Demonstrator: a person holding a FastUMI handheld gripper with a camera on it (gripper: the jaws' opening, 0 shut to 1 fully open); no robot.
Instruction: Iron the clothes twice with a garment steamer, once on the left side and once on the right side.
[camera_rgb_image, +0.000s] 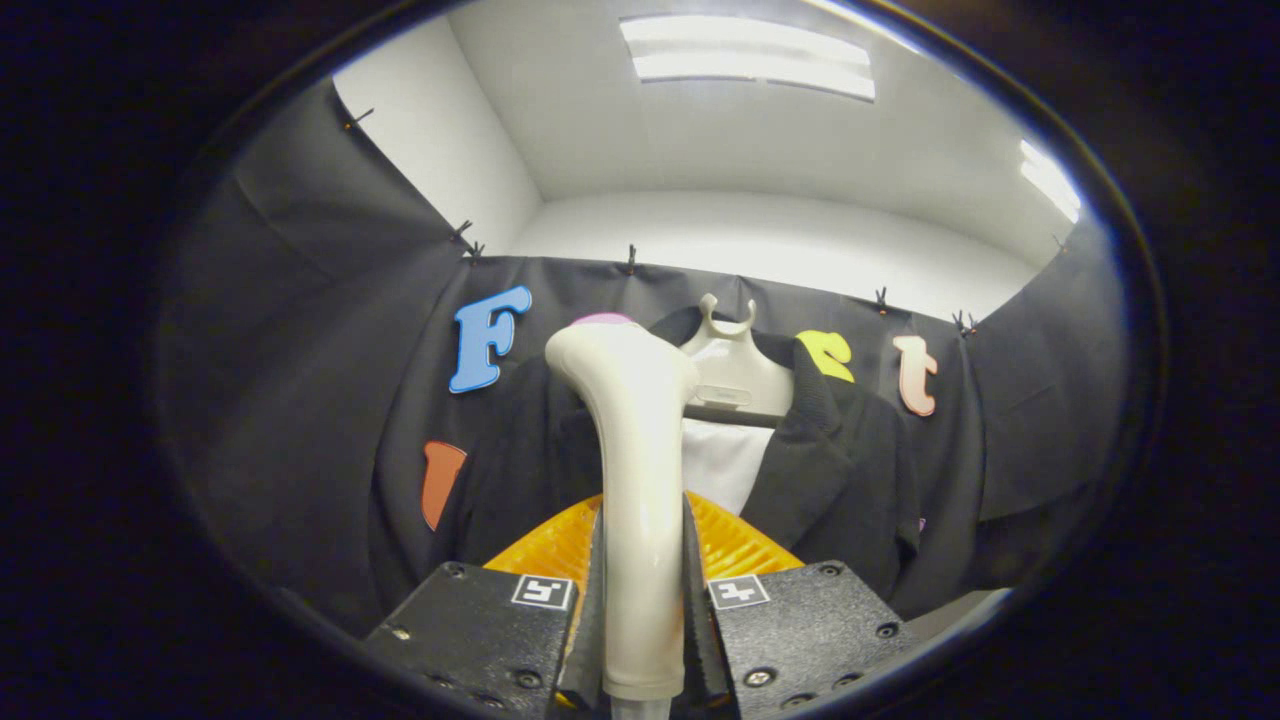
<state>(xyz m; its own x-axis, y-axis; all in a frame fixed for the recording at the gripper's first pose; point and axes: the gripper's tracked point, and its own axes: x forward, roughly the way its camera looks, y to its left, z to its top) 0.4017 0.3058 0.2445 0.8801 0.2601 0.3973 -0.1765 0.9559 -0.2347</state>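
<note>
Your garment steamer stands upright between the fingers of the tool, its cream handle rising from the pads to a bent head with a pink cap at the top. Both fingers press on the handle from either side, so you have it firmly clamped. The head leans toward the left half of the black jacket, which hangs just beyond the fingers on a pale hanger against the dark cloth wall. A white shirt panel shows in the jacket's open front, to the right of the handle.

You look to be at the approach for a pass, probably the left-side one, since the steamer head sits over the left lapel area; whether it touches the fabric, you cannot tell from here. For the next move, bring the head onto the cloth near the shoulder and draw it along that side in one steady line, keeping the handle from twisting in the pads. Then cross over the shirt panel and do the same on the right lapel.

Count: one steamer, one jacket, one hanger, one shirt panel. An orange ribbed piece lies behind the fingers, low in front of the jacket; what it is remains unclear.
</note>
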